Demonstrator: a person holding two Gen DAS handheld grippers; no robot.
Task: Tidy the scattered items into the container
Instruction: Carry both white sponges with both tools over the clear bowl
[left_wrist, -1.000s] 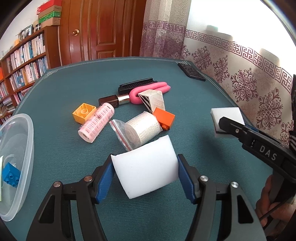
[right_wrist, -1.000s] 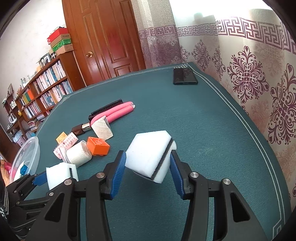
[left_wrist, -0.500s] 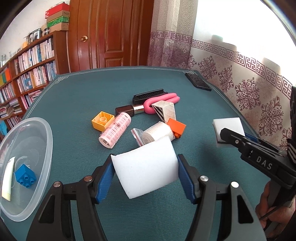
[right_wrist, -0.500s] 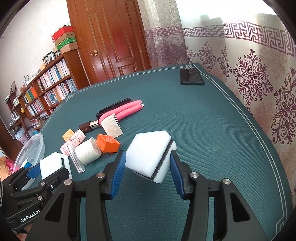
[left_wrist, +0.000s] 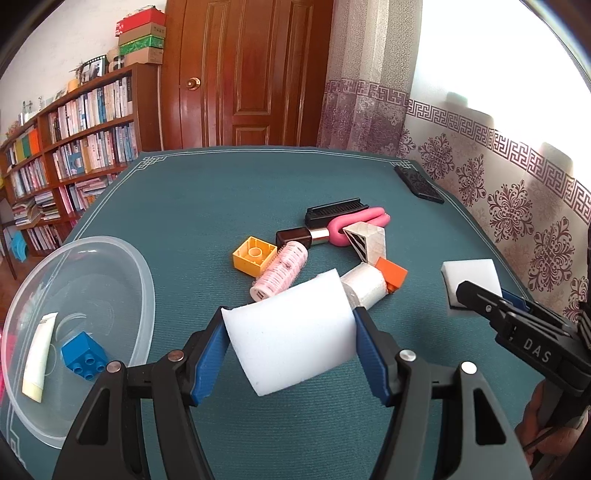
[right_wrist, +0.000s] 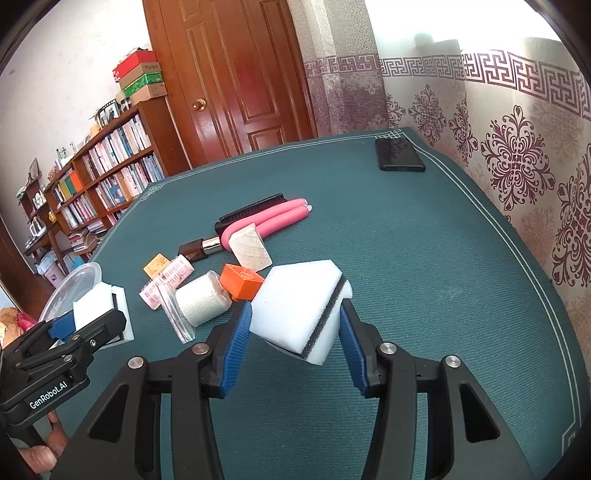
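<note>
Bowl (left_wrist: 146, 280) holds blue brick (left_wrist: 84, 355), tube (left_wrist: 38, 356); left gripper (left_wrist: 291, 341), right gripper (right_wrist: 295, 314) each clamp sponge.

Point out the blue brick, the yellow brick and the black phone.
Blue brick (left_wrist: 84, 355), left wrist view, studded face.
Yellow brick (left_wrist: 255, 255), left wrist view, open hollow side.
Black phone (right_wrist: 399, 154), right wrist view, screen centre.

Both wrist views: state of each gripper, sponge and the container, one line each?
Left gripper: shut on plain white sponge.
Right gripper: shut on black-layered sponge.
Clear container: open, holds blue brick and tube.
Bagged roll: on table, lying.
Phone: flat, far corner.
</note>
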